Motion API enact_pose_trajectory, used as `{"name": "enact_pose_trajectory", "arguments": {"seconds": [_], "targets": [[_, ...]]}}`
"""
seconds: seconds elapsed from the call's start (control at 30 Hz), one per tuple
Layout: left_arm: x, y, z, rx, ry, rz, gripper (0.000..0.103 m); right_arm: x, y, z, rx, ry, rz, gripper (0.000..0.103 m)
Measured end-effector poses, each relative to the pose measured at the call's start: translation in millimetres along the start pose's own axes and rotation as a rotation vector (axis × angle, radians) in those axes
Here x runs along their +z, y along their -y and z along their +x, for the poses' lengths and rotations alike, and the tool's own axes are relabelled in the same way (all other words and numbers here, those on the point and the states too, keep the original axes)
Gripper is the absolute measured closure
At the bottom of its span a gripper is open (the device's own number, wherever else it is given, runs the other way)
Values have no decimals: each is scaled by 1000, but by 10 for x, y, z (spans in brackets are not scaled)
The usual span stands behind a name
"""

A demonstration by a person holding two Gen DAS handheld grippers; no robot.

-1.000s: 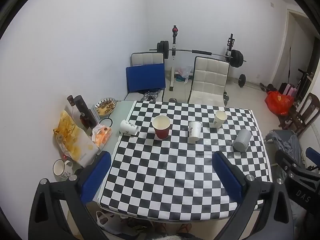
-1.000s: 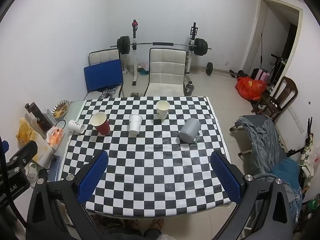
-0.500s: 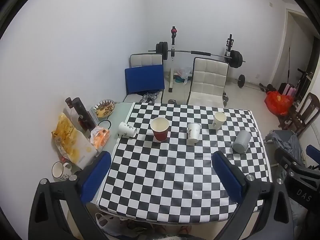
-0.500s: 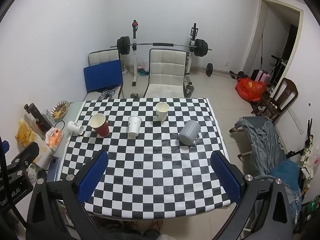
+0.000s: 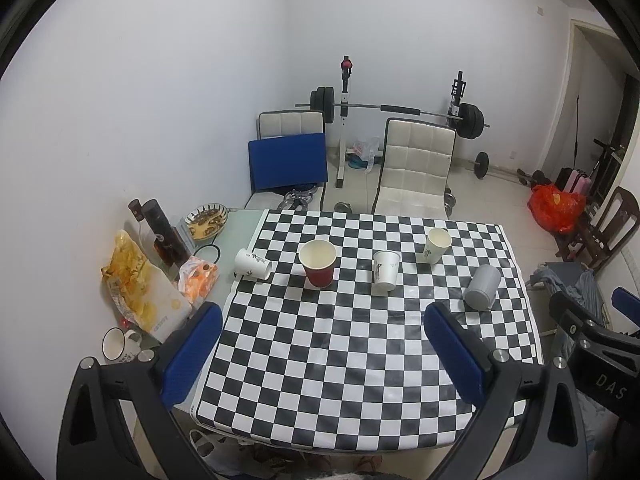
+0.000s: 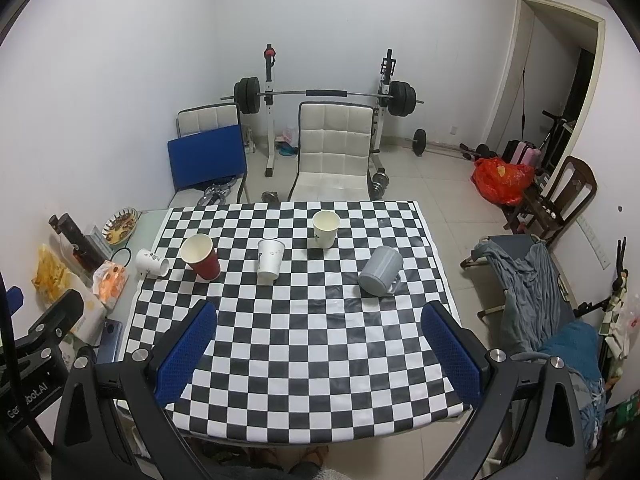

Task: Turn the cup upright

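A row of cups stands on the checkered table (image 5: 360, 360). A white paper cup (image 5: 253, 264) lies on its side at the left edge; it also shows in the right wrist view (image 6: 151, 263). A grey mug (image 6: 380, 270) is tipped at the right, bottom toward me, also in the left wrist view (image 5: 483, 287). A red cup (image 5: 318, 263), a white cup (image 5: 386, 270) and a cream cup (image 5: 437, 245) stand upright. My left gripper (image 5: 320, 356) and right gripper (image 6: 320, 354) are both open and empty, high above the table's near edge.
Snack bags (image 5: 140, 292), dark bottles (image 5: 160, 232), a snack bowl (image 5: 206, 220) and a mug (image 5: 114, 343) crowd the table's left strip. Chairs (image 5: 416, 168) and a barbell rack (image 5: 392, 108) stand behind. A cot with clothes (image 6: 532, 280) is at the right.
Both grippers have drawn slightly back and up from the table; the cups look a little farther away. Nothing on the table has moved.
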State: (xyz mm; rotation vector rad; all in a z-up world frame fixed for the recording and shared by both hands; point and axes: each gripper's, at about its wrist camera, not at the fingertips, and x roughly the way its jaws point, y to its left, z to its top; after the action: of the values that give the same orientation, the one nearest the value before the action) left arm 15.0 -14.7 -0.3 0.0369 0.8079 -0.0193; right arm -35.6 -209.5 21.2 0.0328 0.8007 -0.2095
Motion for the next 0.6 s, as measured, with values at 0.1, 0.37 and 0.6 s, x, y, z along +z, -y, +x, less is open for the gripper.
{"name": "enact_pose_trajectory", "arguments": {"seconds": [0.1, 0.37, 0.6], "targets": [[12, -5, 9, -1, 3, -2, 0, 1, -4, 3, 1, 1, 1, 0], [4, -2, -3, -2, 3, -3, 0, -3, -9, 7, 2, 0, 3, 0], [38, 27, 7, 0, 5, 0, 0, 12, -18, 19, 2, -1, 2, 0]]}}
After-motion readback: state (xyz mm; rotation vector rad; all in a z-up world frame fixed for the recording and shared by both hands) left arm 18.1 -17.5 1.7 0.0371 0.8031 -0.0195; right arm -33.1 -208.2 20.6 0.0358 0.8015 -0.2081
